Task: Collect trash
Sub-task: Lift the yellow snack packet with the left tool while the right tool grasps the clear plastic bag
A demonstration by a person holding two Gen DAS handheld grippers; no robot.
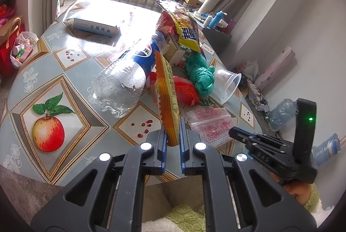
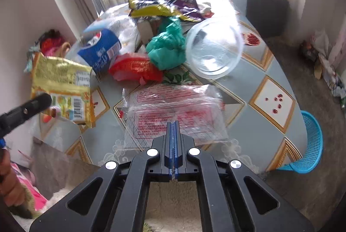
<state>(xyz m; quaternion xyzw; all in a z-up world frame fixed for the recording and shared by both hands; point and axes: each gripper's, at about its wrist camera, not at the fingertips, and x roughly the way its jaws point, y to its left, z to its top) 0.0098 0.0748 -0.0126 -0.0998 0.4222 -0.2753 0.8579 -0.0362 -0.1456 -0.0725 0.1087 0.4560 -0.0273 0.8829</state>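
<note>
My left gripper (image 1: 173, 142) is shut on the lower end of an orange-and-yellow snack wrapper (image 1: 167, 98), which stands up edge-on from the jaws. In the right wrist view the same wrapper (image 2: 62, 89) hangs at the left, above the table. My right gripper (image 2: 173, 124) is shut on the near edge of a clear plastic bag with red print (image 2: 173, 106); the bag looks slightly raised and blurred. The right gripper (image 1: 232, 131) also shows in the left wrist view, its tip at that bag (image 1: 210, 124). A trash pile lies beyond on the patterned table (image 1: 71, 85).
The pile holds a Pepsi bottle (image 2: 99, 50), a red bag (image 2: 134, 67), a green bag (image 2: 167, 48), a clear cup (image 2: 214, 48) on its side and snack bags (image 2: 164, 0). A box (image 1: 95, 27) lies far left. A blue basket (image 2: 309, 145) stands on the floor at the right.
</note>
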